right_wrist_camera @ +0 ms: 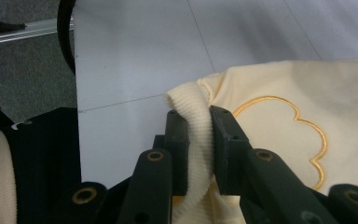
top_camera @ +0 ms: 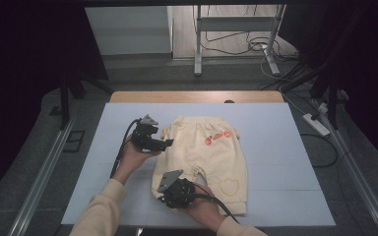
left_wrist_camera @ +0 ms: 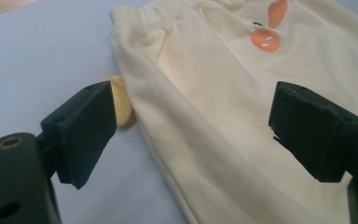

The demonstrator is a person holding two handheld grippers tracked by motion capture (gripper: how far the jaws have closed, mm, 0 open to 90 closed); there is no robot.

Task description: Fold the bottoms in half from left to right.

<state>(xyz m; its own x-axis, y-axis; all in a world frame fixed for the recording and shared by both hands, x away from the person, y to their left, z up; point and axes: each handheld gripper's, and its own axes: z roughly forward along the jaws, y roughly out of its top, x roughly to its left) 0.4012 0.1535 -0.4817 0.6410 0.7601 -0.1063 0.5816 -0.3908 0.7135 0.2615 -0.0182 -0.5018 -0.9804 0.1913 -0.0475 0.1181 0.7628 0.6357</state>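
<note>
A pair of pale yellow baby trousers point(top_camera: 204, 157) is laid flat on a light blue mat point(top_camera: 275, 162) that covers the wooden table point(top_camera: 197, 96). The waistband is turned toward the far edge of the table and the leg cuffs toward the person. Two orange carrot prints point(top_camera: 217, 137) are seen below the waistband, and a heart outline point(top_camera: 229, 186) is stitched in darker yellow on the leg at the right of the high view.

The left gripper point(top_camera: 163, 144) is held just beside the waistband corner at the left of the garment, pointing toward it. In the left gripper view its jaws are seen standing wide apart, with the trousers' side seam and a small yellow tab point(left_wrist_camera: 121, 105) lying between and beyond them; the pads are not pressed on any cloth.

The right gripper point(top_camera: 170, 196) is placed at the near end of the trousers, at the cuff of the leg at the left of the high view. In the right gripper view the ribbed cuff point(right_wrist_camera: 196, 135) is clamped between the two black jaws, the knit being bunched and raised off the mat, with the embroidered heart seen just beside it. Both grippers' cables are trailed back along the cream sleeves point(top_camera: 101, 211).
</note>
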